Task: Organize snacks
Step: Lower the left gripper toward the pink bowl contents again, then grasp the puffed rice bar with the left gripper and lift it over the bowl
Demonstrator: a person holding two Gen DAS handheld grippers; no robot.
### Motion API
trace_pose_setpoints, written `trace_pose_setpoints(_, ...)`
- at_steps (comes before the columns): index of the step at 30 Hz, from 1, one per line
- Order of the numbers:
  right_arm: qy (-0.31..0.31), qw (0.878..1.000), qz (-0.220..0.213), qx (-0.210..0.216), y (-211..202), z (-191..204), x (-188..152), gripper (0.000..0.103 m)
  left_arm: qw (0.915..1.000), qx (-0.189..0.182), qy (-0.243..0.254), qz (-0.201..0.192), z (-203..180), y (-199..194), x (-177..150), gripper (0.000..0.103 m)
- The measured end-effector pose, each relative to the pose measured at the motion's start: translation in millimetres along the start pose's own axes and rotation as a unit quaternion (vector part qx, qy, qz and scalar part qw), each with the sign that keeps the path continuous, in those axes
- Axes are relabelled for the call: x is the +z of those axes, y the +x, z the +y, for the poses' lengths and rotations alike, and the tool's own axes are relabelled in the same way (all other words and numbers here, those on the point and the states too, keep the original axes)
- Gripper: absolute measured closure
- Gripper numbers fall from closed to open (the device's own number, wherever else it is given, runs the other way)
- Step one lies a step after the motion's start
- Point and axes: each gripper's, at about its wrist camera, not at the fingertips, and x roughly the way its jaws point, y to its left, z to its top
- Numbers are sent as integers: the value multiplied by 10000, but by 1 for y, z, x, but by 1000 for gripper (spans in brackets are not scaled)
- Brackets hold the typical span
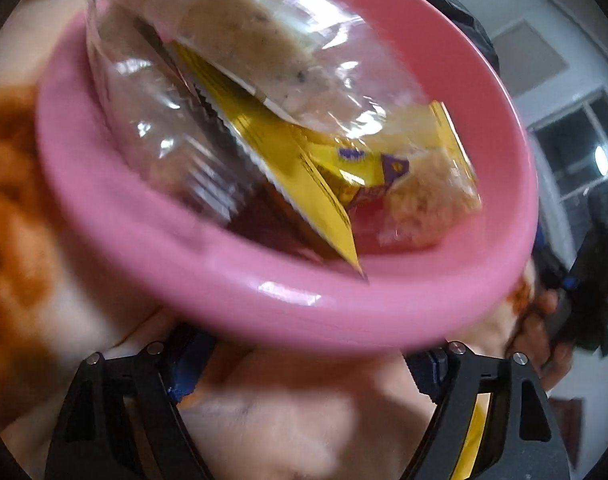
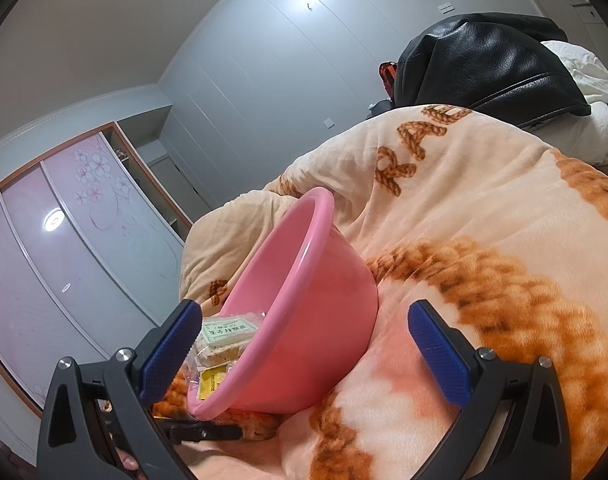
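One cream blanket (image 2: 484, 240) with orange rope-like letters and patches fills the right half and lower part of the right wrist view. In the upper right of that frame, one black leather jacket (image 2: 484, 64) lies at the blanket's far edge, with white bedding (image 2: 592, 80) beside it.

One pink bowl (image 2: 316, 320) rests tilted on the blanket at lower centre of the right wrist view, its mouth facing left. In the left wrist view the same bowl (image 1: 208, 276) takes up most of the frame, seen from close up and blurred.

The snacks sit inside the bowl. At least three packets can be counted: one clear packet holding a pale speckled slab (image 1: 240, 36) in the upper middle, one yellow packet with a zigzag edge (image 1: 304, 184) at centre, and one clear packet with pale crumbly pieces (image 1: 424, 196) at centre right. The right wrist view shows a clear packet with a green-printed label (image 2: 230, 330) poking out of the bowl's mouth.

The left gripper (image 1: 304, 364) sits at the bottom of its frame, jaws spread wide, nothing between them. The right gripper (image 2: 300, 352) has its blue pads (image 2: 436, 356) standing well apart too, one on either side of the bowl and clear of it.
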Motion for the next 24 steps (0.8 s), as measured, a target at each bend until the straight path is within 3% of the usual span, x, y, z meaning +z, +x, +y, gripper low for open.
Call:
trace_pose_setpoints(5,-8,10000,13,-9,0,0,0,0,9992,257,103,297,-10,21,7,12)
trace_pose_setpoints(9,-8,10000,19,-22,1,0,0,0,9982,485,223,269,-20,30,7,14)
trace_pose_setpoints(14,-10,10000,20,-24,1,-1,0,0,9937,1014,470,103,-36,35,-1,32)
trace_pose_setpoints(24,-2,10000,18,-21,1,0,0,0,9975,512,440,-185,-43,15,-11,34)
